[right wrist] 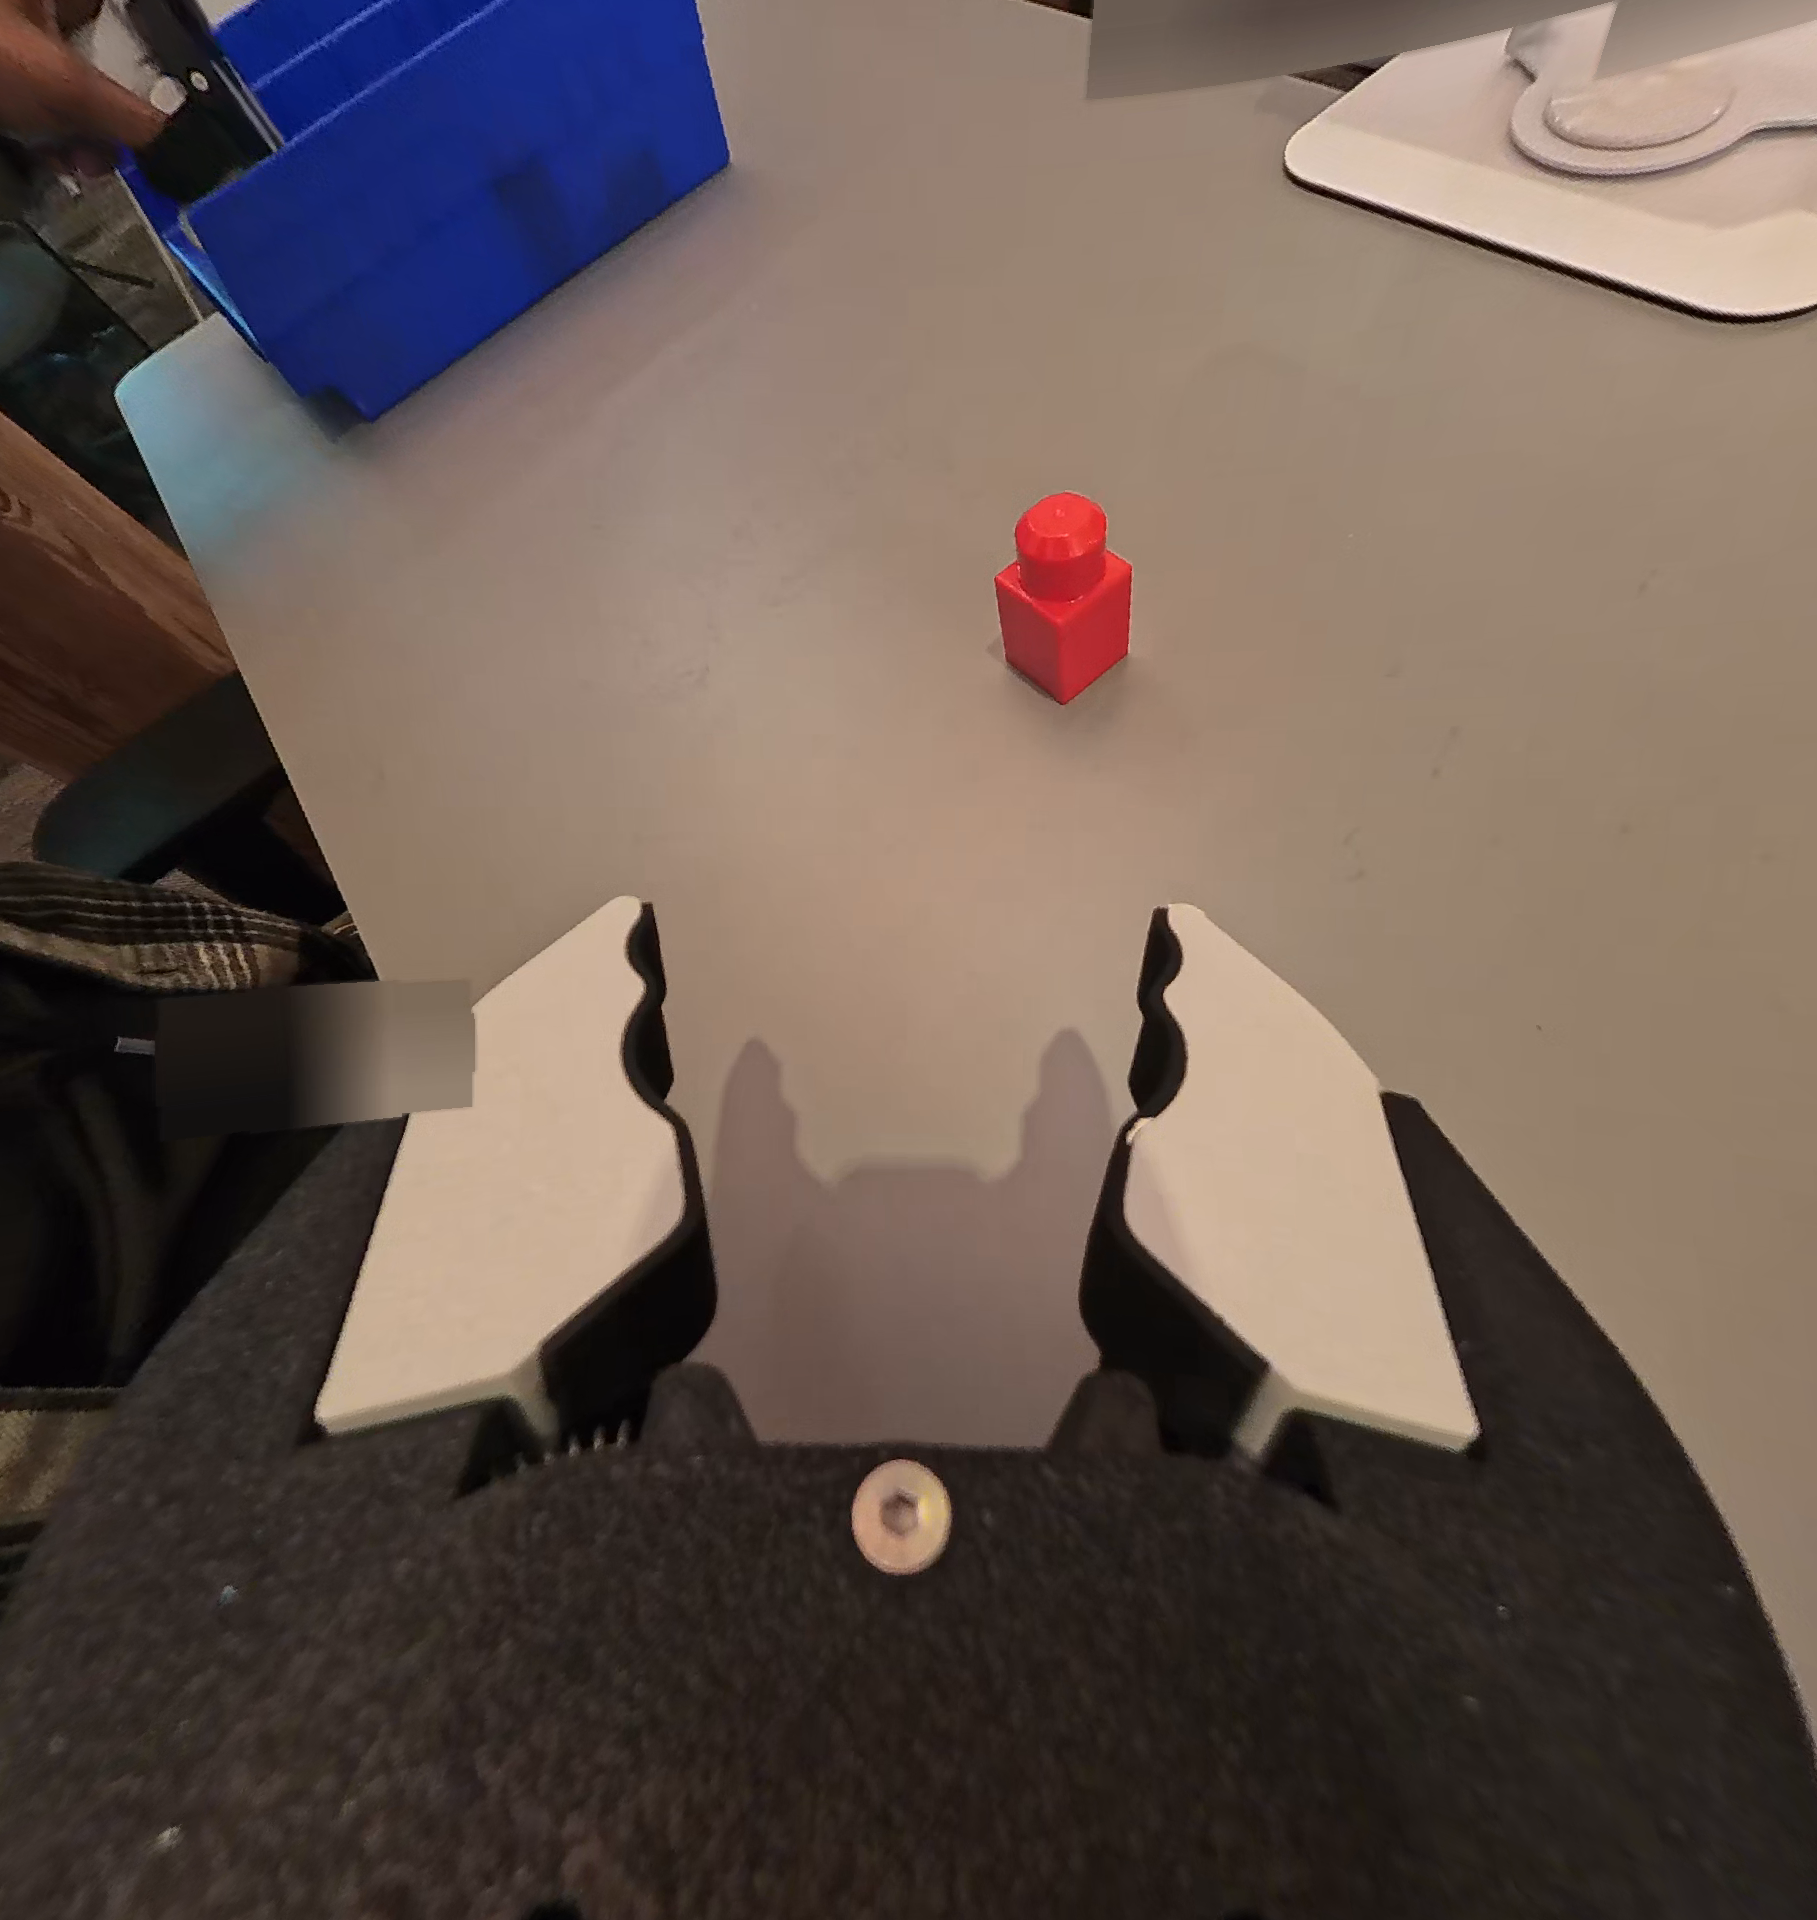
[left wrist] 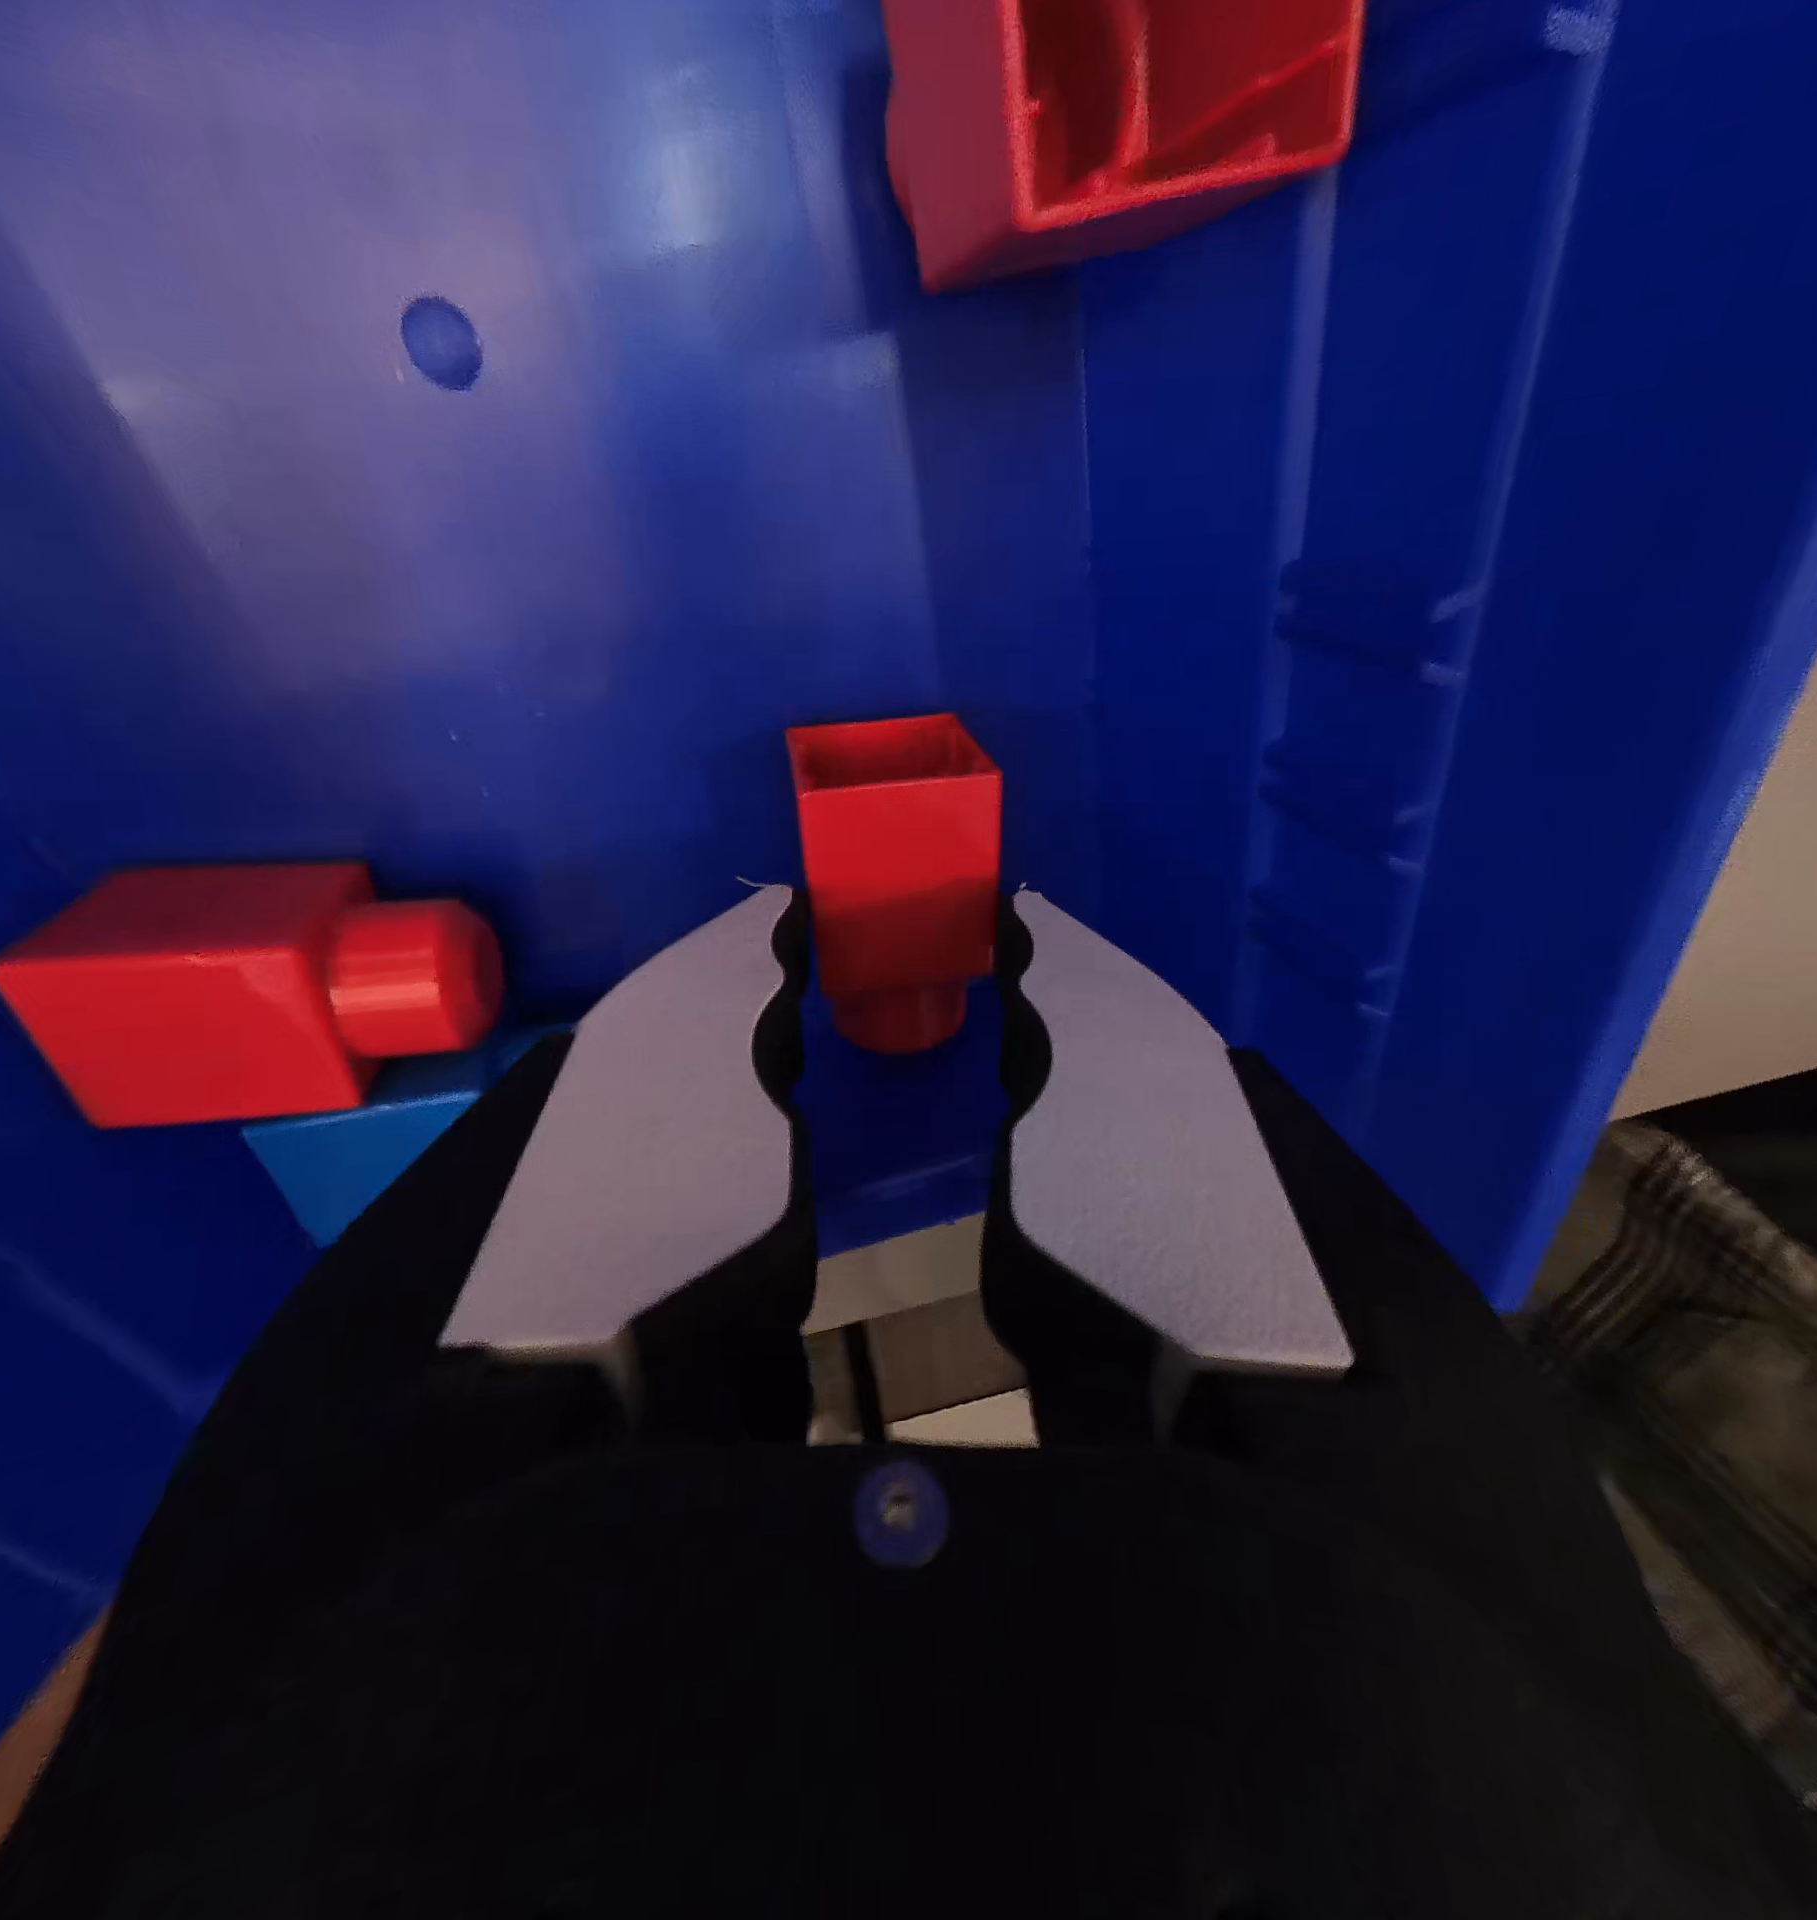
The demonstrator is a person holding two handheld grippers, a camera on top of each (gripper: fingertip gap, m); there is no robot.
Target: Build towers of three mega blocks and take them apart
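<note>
Mega blocks are split between the two views right now. Starting on the left: the left gripper (left wrist: 899,925) is down inside the blue bin (left wrist: 1247,644), fingers pinched onto a small red block (left wrist: 896,883) that's flipped over, hollow end pointing away from the gripper and the stud back toward its palm. Off to the left of those fingers, another red block (left wrist: 208,992) lies on its side with the stud pointing toward the gripper, and it's sitting on top of a blue block (left wrist: 364,1153) that's partly hidden behind the left finger. Farther ahead and a bit right, a bigger red block (left wrist: 1122,125) shows its open underside. It's all a bit blurry.

Moving over to the right: the right gripper (right wrist: 902,940) hangs over the grey table (right wrist: 1403,831) with its fingers spread wide, nothing between them. Ahead of it and slightly right, a single red block (right wrist: 1065,613) stands upright, stud up, well clear of the fingertips. Far ahead to the left is the blue bin again. A white stand base (right wrist: 1569,197) sits far off to the right.
</note>
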